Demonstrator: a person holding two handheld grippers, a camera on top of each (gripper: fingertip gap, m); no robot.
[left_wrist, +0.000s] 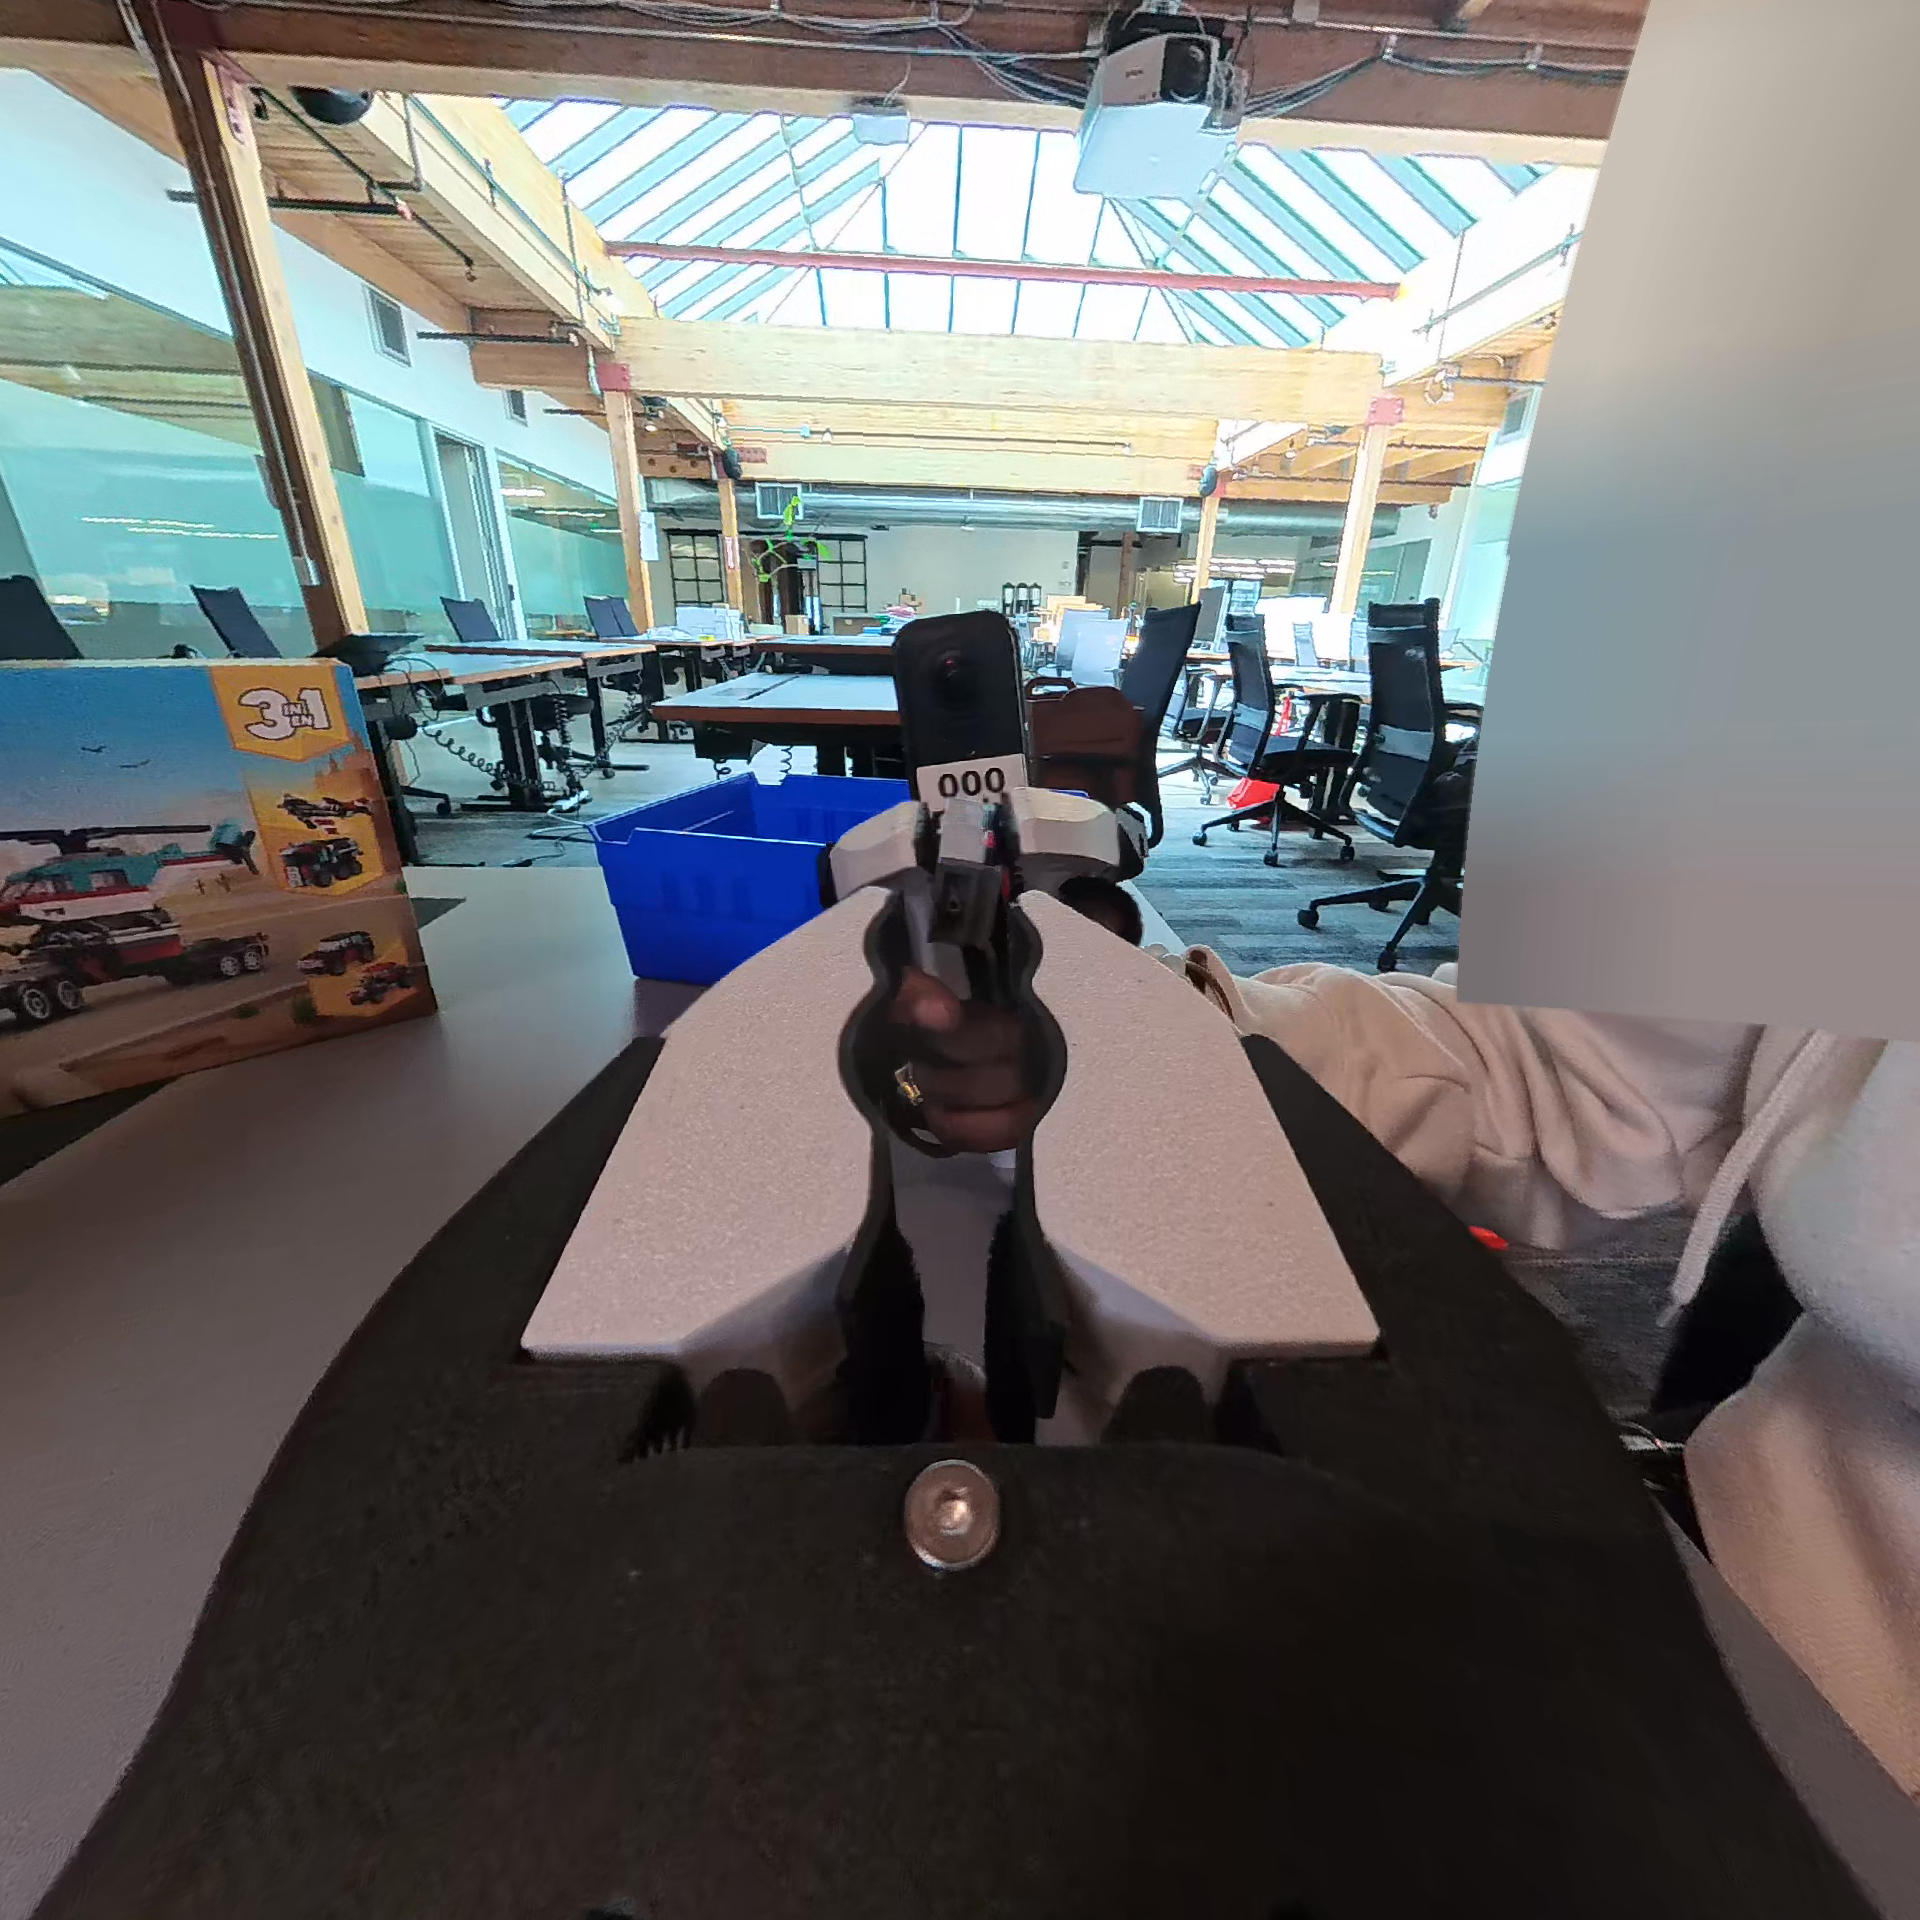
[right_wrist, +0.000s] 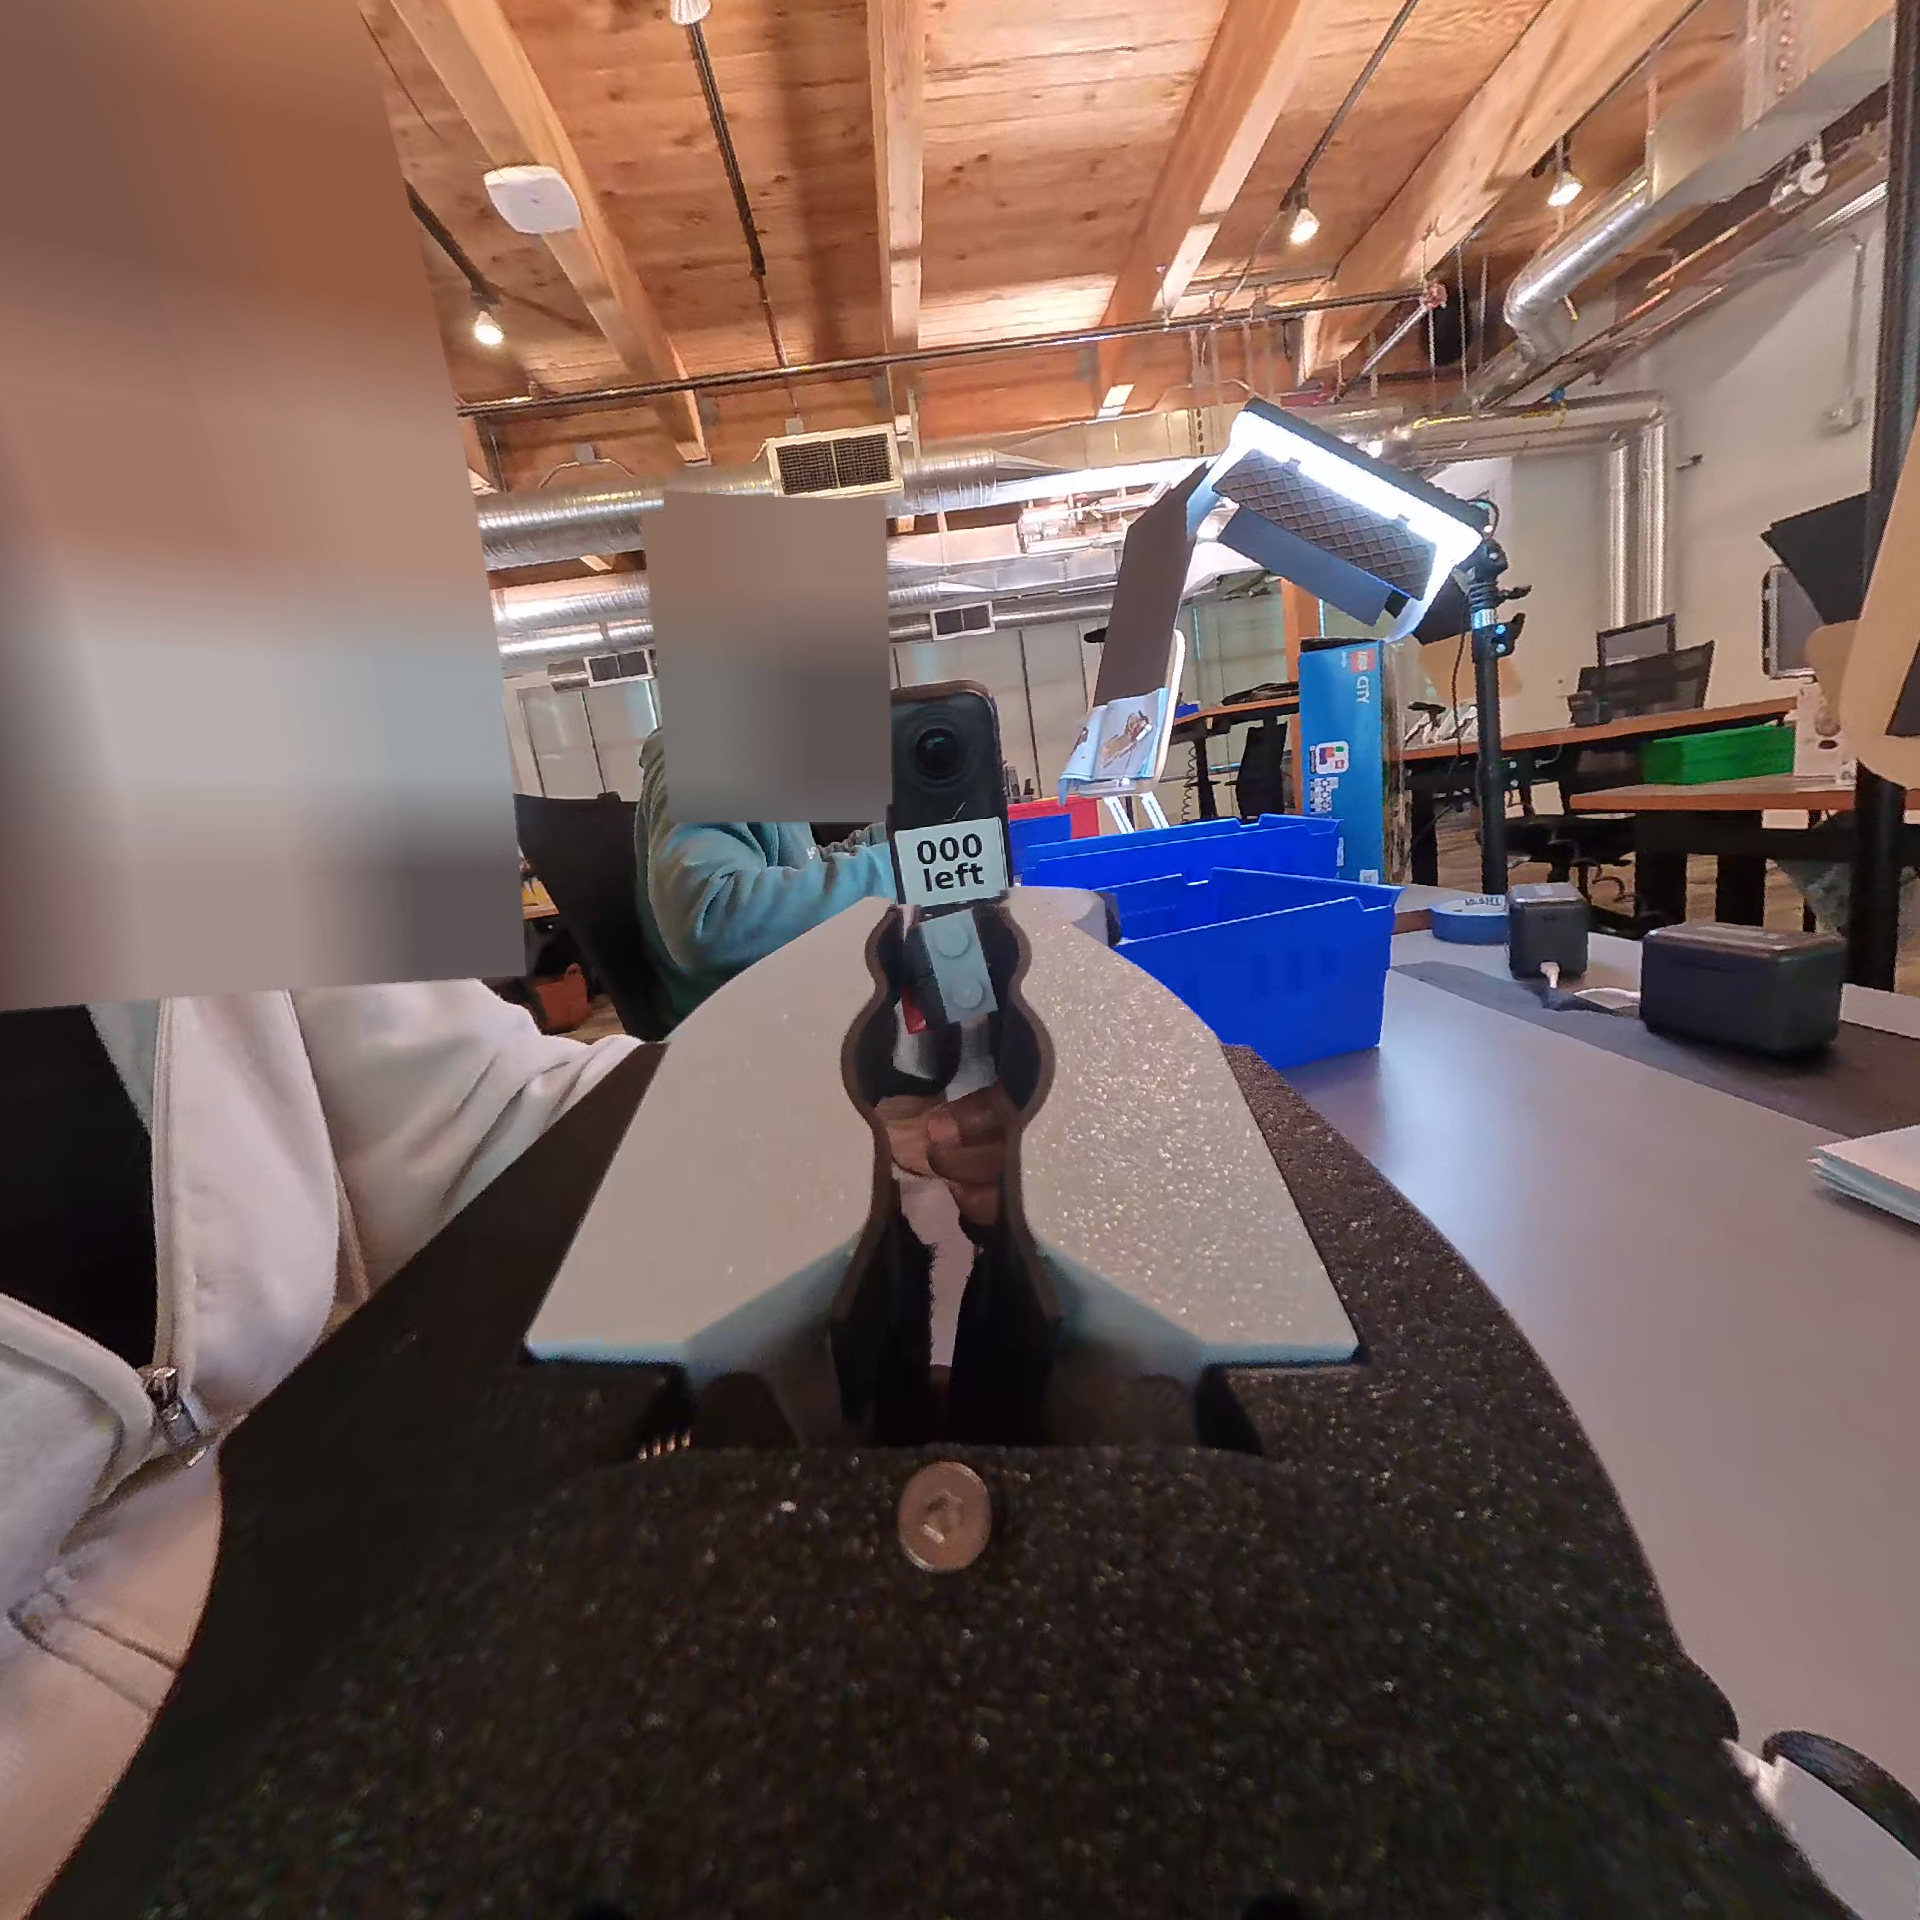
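Above one grey table (right_wrist: 1558, 1195) with two blue bins (right_wrist: 1257, 977), both grippers (left_wrist: 961, 914) (right_wrist: 951, 977) clamp one small grey brick assembly (right_wrist: 961, 971).

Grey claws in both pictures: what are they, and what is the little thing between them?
They are two hand-held grippers that a person squeezes, not a robot. Each one carries a camera looking along its own two fingers, so each picture is one gripper's view. The grippers face each other, and the black camera you see sits on the other one. The right gripper seems to pinch a small grey brick with a red bit. I cannot tell whether the left gripper grips it too. On the table stand a blue bin and a toy box.
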